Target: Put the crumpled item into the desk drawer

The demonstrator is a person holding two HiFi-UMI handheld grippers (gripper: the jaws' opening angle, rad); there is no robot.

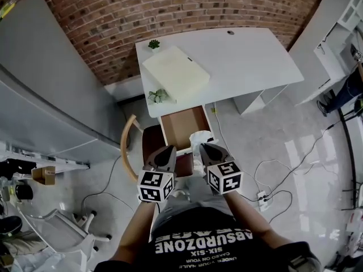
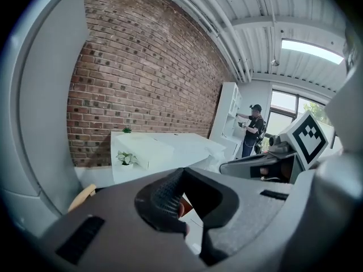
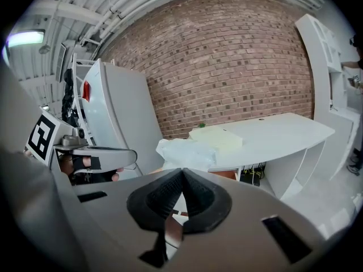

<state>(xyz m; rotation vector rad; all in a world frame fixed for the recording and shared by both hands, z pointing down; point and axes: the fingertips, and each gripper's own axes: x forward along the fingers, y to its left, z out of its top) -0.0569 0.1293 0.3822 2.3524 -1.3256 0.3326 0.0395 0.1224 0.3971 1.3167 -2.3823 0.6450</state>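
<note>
The white desk (image 1: 249,55) stands against the brick wall with its drawer (image 1: 182,124) pulled open, showing a bare brown inside. My right gripper (image 1: 205,146) is shut on the crumpled white item (image 1: 201,137), which hangs at the drawer's near right corner. In the right gripper view the crumpled item (image 3: 187,152) bunches just beyond my closed right gripper (image 3: 182,170). My left gripper (image 1: 166,148) hovers at the drawer's near left edge, shut and holding nothing. The left gripper view shows the left gripper (image 2: 181,171) with its jaws meeting.
A flat cream box (image 1: 176,72) and two small plants (image 1: 153,44) (image 1: 158,96) sit on the desk. A wooden chair (image 1: 129,146) stands left of the drawer. Cables (image 1: 266,197) trail on the floor to the right. A person (image 2: 253,129) stands by white shelving far off.
</note>
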